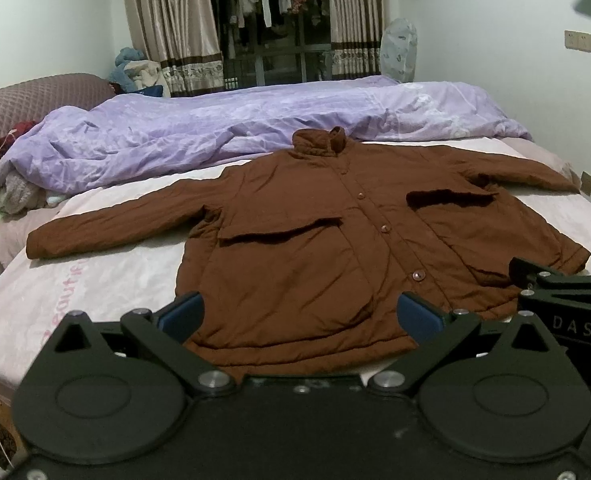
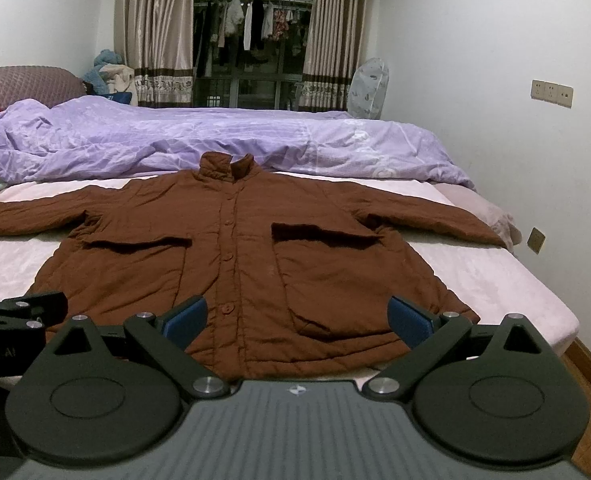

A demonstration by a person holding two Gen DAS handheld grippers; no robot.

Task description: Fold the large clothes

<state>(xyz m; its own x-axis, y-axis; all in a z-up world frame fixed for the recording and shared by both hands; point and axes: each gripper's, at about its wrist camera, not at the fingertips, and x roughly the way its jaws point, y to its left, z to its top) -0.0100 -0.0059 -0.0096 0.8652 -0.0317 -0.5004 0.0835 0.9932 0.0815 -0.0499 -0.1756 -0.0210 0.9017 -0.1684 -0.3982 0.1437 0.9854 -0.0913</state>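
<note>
i see brown jacket (image 2: 251, 256) flat on bed (image 2: 495, 280), buttoned, both sleeves spread out. no fold made yet; whole task left. my left gripper (image 1: 301, 316) and right gripper (image 2: 299, 320) spread wide, empty, near hem.

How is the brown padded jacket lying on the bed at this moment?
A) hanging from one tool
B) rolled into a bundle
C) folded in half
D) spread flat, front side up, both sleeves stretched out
D: the brown padded jacket lies flat on the pink bed sheet, buttons and pockets facing up, sleeves out to each side.
</note>
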